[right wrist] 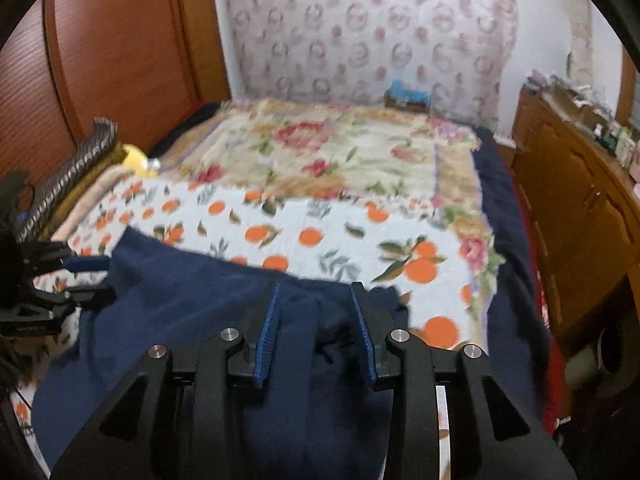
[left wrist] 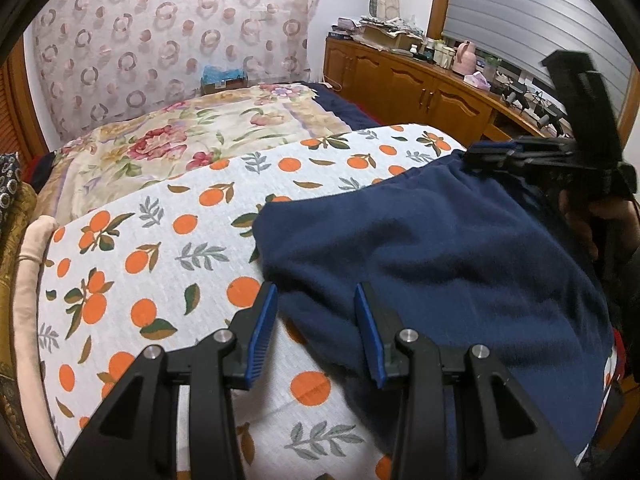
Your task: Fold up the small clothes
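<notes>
On the orange-and-leaf printed white bedsheet (left wrist: 168,264) lies the dark navy fleece garment (left wrist: 432,256), spread flat toward the near right part of the bed. At the far left edge of the left wrist view a pale pink rolled cushion (left wrist: 30,264) runs along the sheet's border. Moving right, the left gripper (left wrist: 316,320) has its blue-padded fingers (left wrist: 262,332) held well apart; the left one is over bare sheet, the right one over the garment's near-left edge, with nothing pinched between them. Whether the tips touch the cloth cannot be told. Further right, the right gripper (left wrist: 516,156) sits at the garment's far right corner, its body partly cut off by the frame edge and blurred.

From the right wrist view, which is smeared by motion, the left gripper (right wrist: 86,276) appears at the left edge, beside the garment's (right wrist: 168,304) corner. In the middle, the right gripper (right wrist: 314,316) has its jaws parted, a raised fold of navy cloth between the blue pads (right wrist: 268,328) without being clamped. Behind lies a floral cream blanket (right wrist: 340,148), and at far right a brown wooden cabinet (right wrist: 576,208).
</notes>
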Motion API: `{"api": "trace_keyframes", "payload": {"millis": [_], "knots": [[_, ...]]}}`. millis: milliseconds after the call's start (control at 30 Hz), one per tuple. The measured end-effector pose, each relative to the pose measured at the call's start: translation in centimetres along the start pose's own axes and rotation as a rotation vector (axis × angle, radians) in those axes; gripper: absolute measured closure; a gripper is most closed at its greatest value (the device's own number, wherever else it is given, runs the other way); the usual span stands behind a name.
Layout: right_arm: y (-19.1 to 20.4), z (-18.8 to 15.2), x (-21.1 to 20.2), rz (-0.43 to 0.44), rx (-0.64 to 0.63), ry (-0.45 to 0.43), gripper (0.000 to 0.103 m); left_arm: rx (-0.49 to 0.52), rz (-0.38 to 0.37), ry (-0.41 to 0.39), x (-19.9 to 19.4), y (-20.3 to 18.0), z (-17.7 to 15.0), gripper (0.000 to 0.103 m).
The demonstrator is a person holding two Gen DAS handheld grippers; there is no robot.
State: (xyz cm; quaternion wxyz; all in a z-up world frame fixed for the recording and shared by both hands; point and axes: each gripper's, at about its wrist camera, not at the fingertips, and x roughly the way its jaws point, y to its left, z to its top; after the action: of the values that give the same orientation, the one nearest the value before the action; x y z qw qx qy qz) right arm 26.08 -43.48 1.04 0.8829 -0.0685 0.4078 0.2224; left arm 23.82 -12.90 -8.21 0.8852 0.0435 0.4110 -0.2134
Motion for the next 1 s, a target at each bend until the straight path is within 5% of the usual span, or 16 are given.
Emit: {"api": "trace_keyframes", "payload": {"millis": [100, 167, 200, 433, 633, 767, 1000], "knots": [[-0.1, -0.6, 1.8, 0.026, 0.012, 0.097, 0.073, -0.002, -0.003, 0.000, -0.2, -0.2, -0.3, 0.064], [0.3, -0.8, 1.7, 0.054, 0.001, 0.107, 0.094, -0.003, -0.003, -0.001, -0.2, -0.3, -0.4, 0.064], [0.5, -0.8, 1.4, 0.059, -0.012, 0.099, 0.096, -0.005, -0.003, -0.001, -0.3, -0.3, -0.4, 0.064], [-0.6, 0.6, -5.0, -0.188, 0.028, -0.195, 0.098, -0.008, -0.028, -0.020, -1.4, -1.2, -1.0, 0.064], [-1.5, -1.0, -2.0, -0.223, 0.031, -0.030, 0.076, 0.007, -0.044, -0.030, -3.4, -2.7, -2.5, 0.064], [-0.9, -2.7, -4.1, -0.195, 0.047, -0.022, 0.063, 0.019, -0.054, -0.024, -4.9, -3.6, -4.5, 0.064], [1.4, -8.0, -9.6, -0.153, 0.058, -0.067, 0.057, 0.013, -0.130, -0.044, -8.3, -4.9, -7.5, 0.064]]}}
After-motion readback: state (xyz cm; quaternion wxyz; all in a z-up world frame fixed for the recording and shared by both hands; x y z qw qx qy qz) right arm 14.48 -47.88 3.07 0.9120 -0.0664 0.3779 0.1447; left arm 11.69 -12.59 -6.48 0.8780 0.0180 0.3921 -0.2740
